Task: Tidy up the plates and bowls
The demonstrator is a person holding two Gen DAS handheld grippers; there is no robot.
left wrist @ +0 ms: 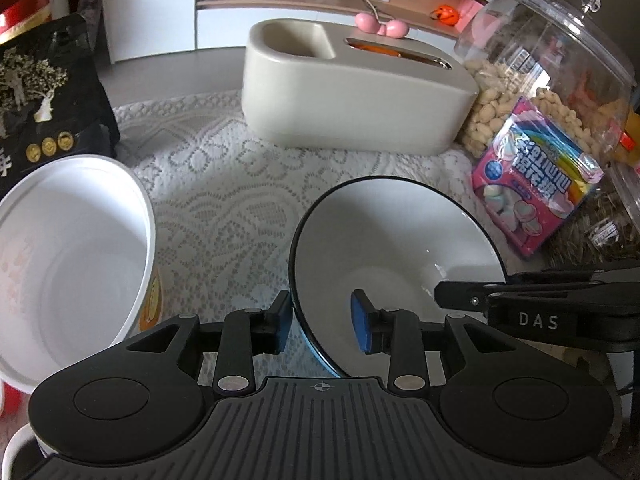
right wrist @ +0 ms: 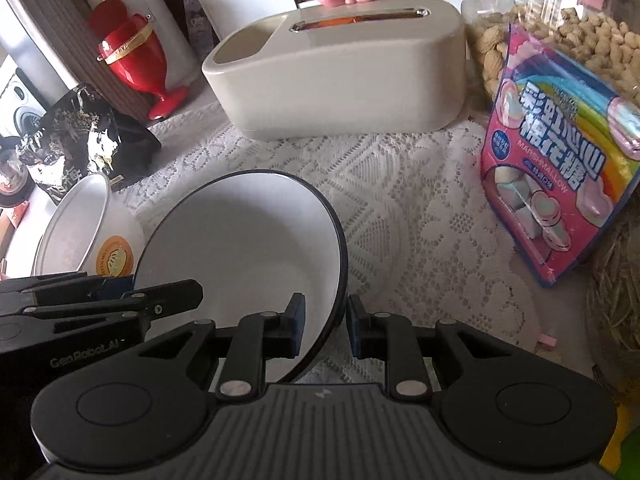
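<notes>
A white bowl with a black rim and blue outside [left wrist: 392, 248] [right wrist: 240, 240] sits tilted on the lace cloth. My right gripper [right wrist: 324, 326] is shut on its near rim, one pad inside and one outside. One of its fingers [left wrist: 460, 296] reaches into the bowl from the right in the left wrist view. My left gripper [left wrist: 320, 324] straddles the opposite rim with its pads apart: the left pad is at the rim, the right pad stands clear inside the bowl. A taller white tub-shaped bowl with an orange label [left wrist: 72, 248] [right wrist: 80, 224] stands to the left.
A beige tissue box [left wrist: 352, 92] stands behind the bowl. A pink marshmallow bag [left wrist: 536, 184] leans on a clear jar of peanuts [left wrist: 560, 60] at the right. A black bag [left wrist: 44, 92] stands at the left, a red vase [right wrist: 132, 48] behind it.
</notes>
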